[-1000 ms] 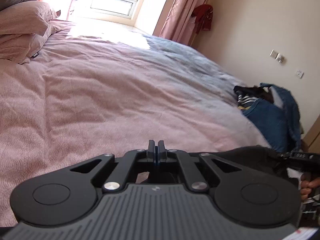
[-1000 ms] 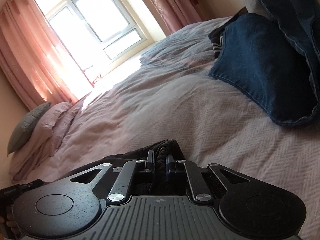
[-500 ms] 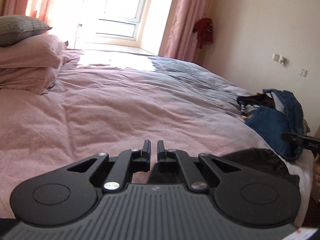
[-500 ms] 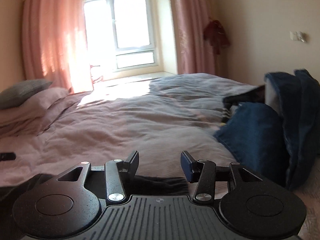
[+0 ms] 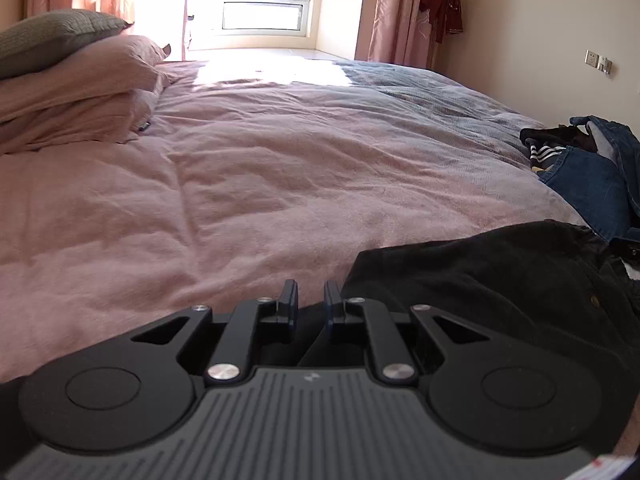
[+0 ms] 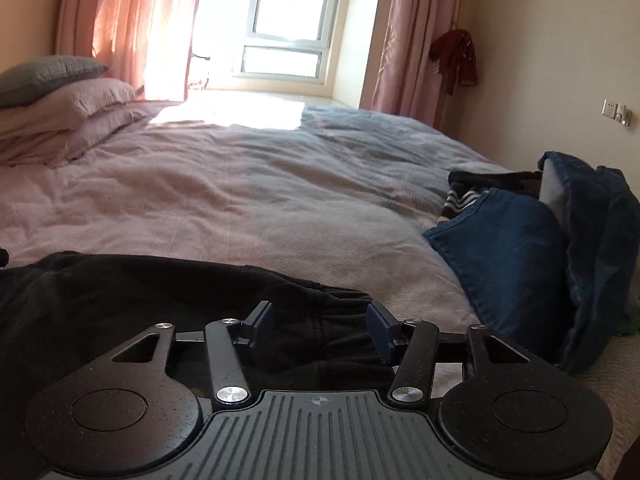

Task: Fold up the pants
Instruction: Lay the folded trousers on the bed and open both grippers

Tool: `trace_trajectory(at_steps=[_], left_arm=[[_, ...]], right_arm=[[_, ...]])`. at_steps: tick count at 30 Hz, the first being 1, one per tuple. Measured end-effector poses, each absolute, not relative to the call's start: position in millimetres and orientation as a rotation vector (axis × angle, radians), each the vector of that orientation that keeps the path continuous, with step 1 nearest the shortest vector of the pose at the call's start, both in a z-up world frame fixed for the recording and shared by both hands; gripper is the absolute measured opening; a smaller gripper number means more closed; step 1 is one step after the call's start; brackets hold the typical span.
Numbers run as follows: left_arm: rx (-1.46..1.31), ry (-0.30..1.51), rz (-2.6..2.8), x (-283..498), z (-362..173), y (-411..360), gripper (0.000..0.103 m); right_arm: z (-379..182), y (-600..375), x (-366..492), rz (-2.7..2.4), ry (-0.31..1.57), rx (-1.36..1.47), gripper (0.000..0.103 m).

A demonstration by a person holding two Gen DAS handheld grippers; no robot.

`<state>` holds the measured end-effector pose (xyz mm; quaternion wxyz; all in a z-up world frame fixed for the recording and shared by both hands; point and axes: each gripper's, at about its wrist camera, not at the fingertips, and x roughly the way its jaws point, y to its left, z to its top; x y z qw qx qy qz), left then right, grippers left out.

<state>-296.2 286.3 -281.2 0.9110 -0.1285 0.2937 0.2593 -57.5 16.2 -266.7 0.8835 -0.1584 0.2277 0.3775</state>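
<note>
Low across both frames, black pants (image 6: 132, 300) lie limp on the bed (image 5: 280, 184), soft, light, best pinched at the gathered waistband, while left gripper (image 5: 311, 304) and right gripper (image 6: 320, 322) are opening, gripping nothing.

Black pants (image 6: 132, 292) lie on the pink bedspread at the near edge of the bed. Fabric dark, matte, loosely rumpled rather than flat. Right wrist view: gathered, ribbed end of the garment (image 6: 340, 300) at the right, wrinkled and bunched; the rest extends left across the frame in a low, broad heap. Left wrist view: same pants (image 5: 500, 280) occupy lower right, upper edge rounded, with a small brown button (image 5: 595, 299) near the right margin.
</note>
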Motion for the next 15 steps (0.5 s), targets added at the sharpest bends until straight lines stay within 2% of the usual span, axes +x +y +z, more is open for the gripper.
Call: trace_trajectory(at_steps=[3, 6, 10, 13, 15], left_arm=[[-0.286, 0.578, 0.57, -353.0, -270.0, 267.4, 0.012], [-0.312, 0.586, 0.619, -403.6, -277.6, 245.4, 0.015], [-0.331, 0.649, 0.718, -442.0, -307.2, 230.6, 0.019], [-0.344, 0.623, 0.755, -462.3, -301.6, 219.9, 0.02], [-0.342, 0.625, 0.769, -468.5, -291.4, 212.5, 0.029]], right_arm=[[-250.4, -21.2, -103.4, 0.842, 0.442, -0.273, 0.05], [-259.0, -39.2, -145.0, 0.9, 0.442, -0.287, 0.05], [-304.6, -27.0, -161.1, 0.896, 0.55, -0.428, 0.05], [-299.4, -28.3, -157.4, 0.857, 0.609, -0.349, 0.05], [-286.5, -28.4, -162.4, 0.835, 0.615, -0.331, 0.05]])
